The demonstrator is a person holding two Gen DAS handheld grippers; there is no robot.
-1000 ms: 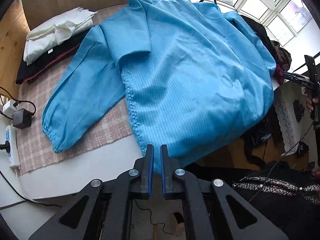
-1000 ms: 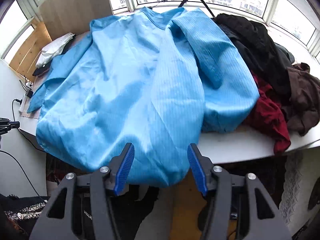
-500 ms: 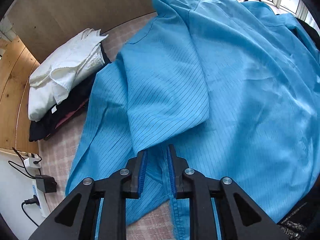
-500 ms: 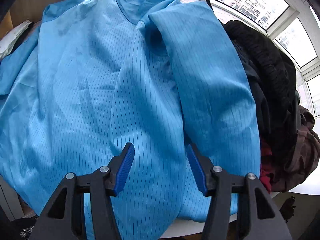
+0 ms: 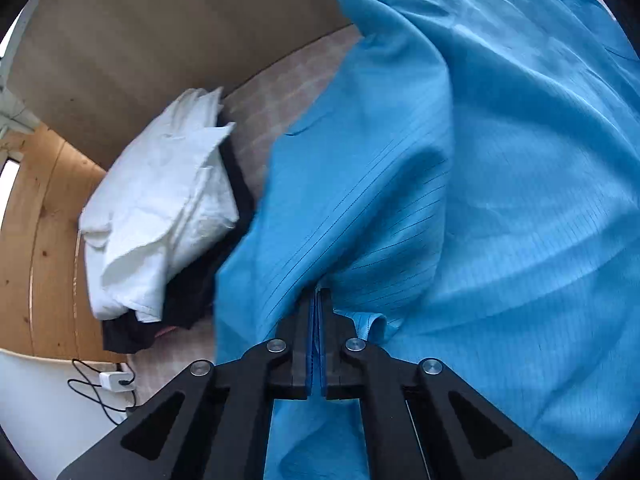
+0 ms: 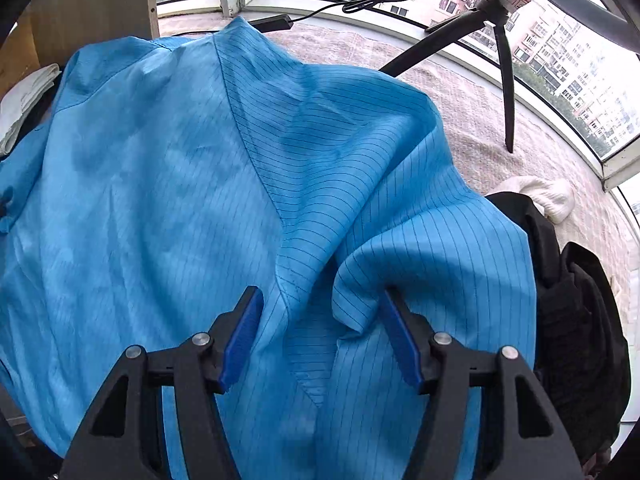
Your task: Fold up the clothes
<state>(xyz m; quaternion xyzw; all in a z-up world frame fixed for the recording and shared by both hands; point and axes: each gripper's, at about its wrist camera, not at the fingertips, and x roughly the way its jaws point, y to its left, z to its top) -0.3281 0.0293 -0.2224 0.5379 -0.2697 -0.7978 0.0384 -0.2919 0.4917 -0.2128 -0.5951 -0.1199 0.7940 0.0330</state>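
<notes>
A large blue pinstriped coat (image 5: 500,184) lies spread over the table and fills most of both views (image 6: 168,216). My left gripper (image 5: 317,300) is shut on a fold of the blue coat near its left sleeve, and the cloth bunches up from the jaws. My right gripper (image 6: 322,316) stands open over the coat near its right sleeve. A ridge of blue cloth rises between its blue pads (image 6: 240,340) without being pinched.
A folded white garment (image 5: 160,220) lies on a dark one (image 5: 192,300) at the left, by a wooden wall (image 5: 36,248). A charger and cables (image 5: 116,380) sit lower left. Dark clothes (image 6: 572,320) pile up at the right, with tripod legs (image 6: 504,76) beyond.
Both grippers moved forward over the coat. The left closed on a fold by the left sleeve and the cloth is now lifted. The right stayed open and moved up toward the collar.
</notes>
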